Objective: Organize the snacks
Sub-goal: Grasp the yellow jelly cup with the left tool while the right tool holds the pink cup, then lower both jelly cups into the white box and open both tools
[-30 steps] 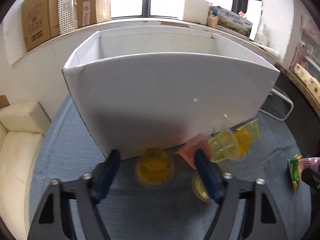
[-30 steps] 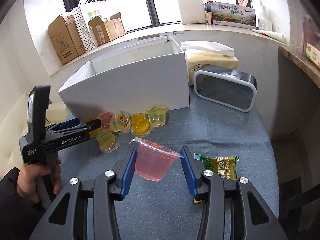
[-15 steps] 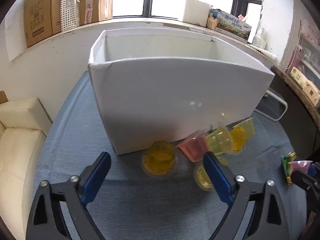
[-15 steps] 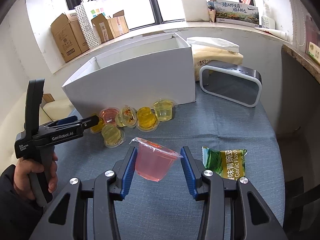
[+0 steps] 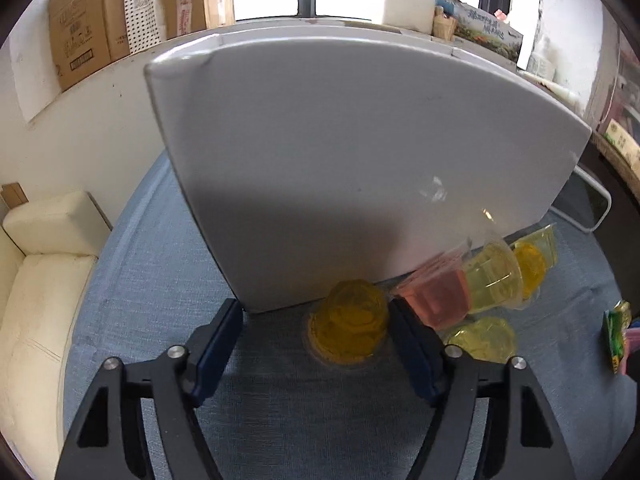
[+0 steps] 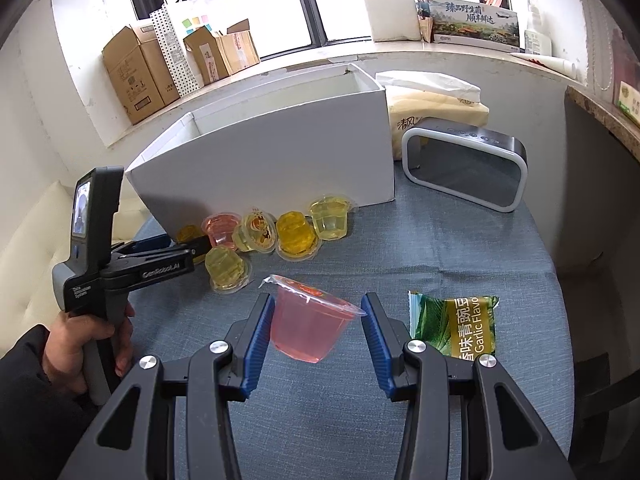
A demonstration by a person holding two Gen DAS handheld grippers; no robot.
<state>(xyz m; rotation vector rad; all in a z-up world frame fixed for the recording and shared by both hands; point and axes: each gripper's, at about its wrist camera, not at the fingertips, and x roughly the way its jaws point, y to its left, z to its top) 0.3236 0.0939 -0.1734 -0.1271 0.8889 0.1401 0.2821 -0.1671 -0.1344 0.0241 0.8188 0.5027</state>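
While the right claw (image 6: 316, 320) holds a pink jelly cup (image 6: 310, 326) clear of the desk (image 6: 440, 248), pads pressed against the cup's walls and its peel-off lid uppermost and a little tilted, the left claw (image 5: 316, 334) sits low at the near corner of the white box (image 5: 360, 152). Its jaws have just been closing from a wider spread and now stand partly open around an upturned orange jelly cup (image 5: 348, 326). That cup lies toward the right-hand pad, touching or almost touching it, with a clear gap to the left-hand pad, so I read it as bracketed and not yet gripped. The left-hand pad is just beside the box corner.

The coming move turns on this: the orange cup is straight ahead of the left claw, between the fingers and hard against the foot of the box wall, so a little more closing should take it. The lift then has to clear that wall, which rises directly behind.

Just to the right of it lie another pink cup (image 5: 436, 296) on its side, a pale yellow cup (image 5: 494, 280) and a lower yellow one (image 5: 480, 338). In the right wrist view a green garlic-flavour packet (image 6: 454, 326) lies flat beside the right claw, nearer that hand. Beyond stand the box, open-topped, then a grey speaker (image 6: 464, 168) and a tissue pack (image 6: 436, 108).
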